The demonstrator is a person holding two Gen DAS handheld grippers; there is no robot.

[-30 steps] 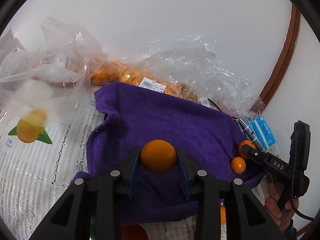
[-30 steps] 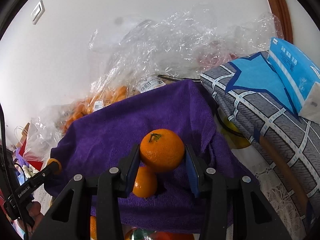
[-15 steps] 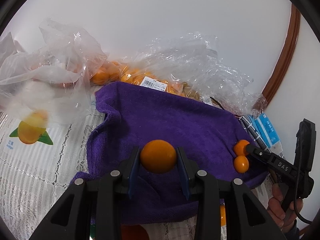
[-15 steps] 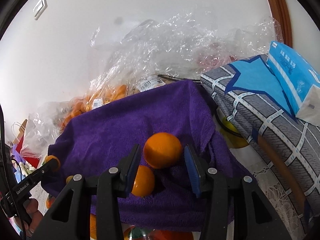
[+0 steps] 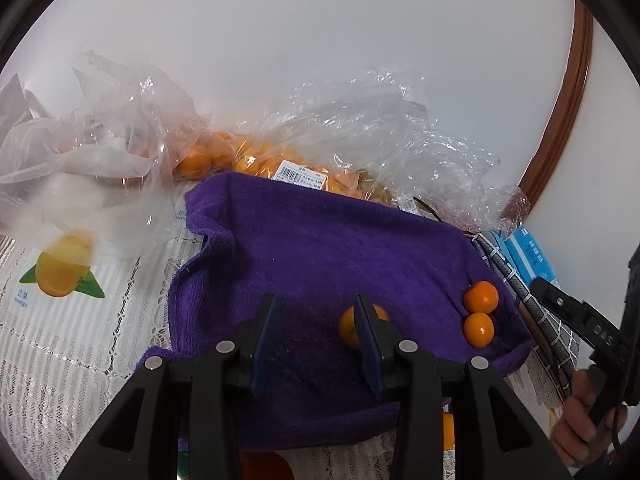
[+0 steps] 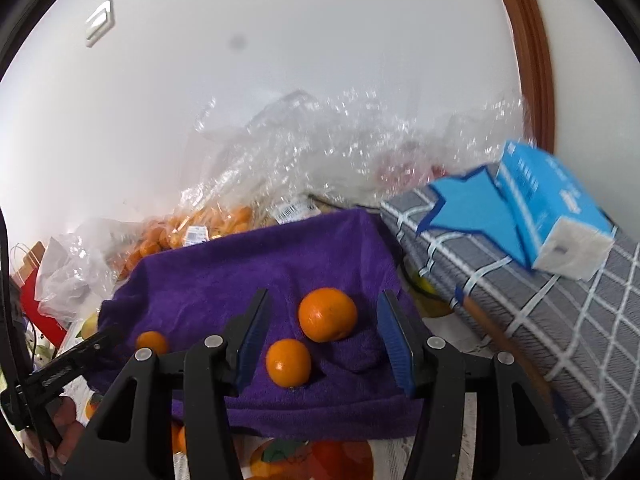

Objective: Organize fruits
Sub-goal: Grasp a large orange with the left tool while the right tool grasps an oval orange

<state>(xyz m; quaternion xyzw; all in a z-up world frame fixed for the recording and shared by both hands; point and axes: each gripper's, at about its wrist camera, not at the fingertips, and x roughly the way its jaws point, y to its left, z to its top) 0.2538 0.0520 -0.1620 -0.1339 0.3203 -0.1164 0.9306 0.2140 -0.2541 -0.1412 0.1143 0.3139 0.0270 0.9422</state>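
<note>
A purple towel [image 5: 328, 240] lies on the table, also in the right wrist view [image 6: 248, 276]. My left gripper [image 5: 316, 336] is open and empty; a small orange [image 5: 347, 326] lies on the towel, partly behind its right finger. Two more oranges [image 5: 480, 298] [image 5: 478, 330] sit at the towel's right edge. My right gripper [image 6: 324, 340] is open above the towel; a larger orange [image 6: 327, 314] lies between its fingers and a smaller one [image 6: 288, 362] in front. A third orange [image 6: 151, 342] lies at the left.
Clear plastic bags of oranges [image 5: 256, 164] are piled against the white wall behind the towel. A grey checked cushion [image 6: 520, 300] with a blue tissue pack [image 6: 556, 208] lies right of the towel. A lace tablecloth [image 5: 72, 340] covers the table on the left.
Both grippers opened and let go of their oranges, which now lie on the purple towel. The left one's orange rolled to the right, behind its right finger.
</note>
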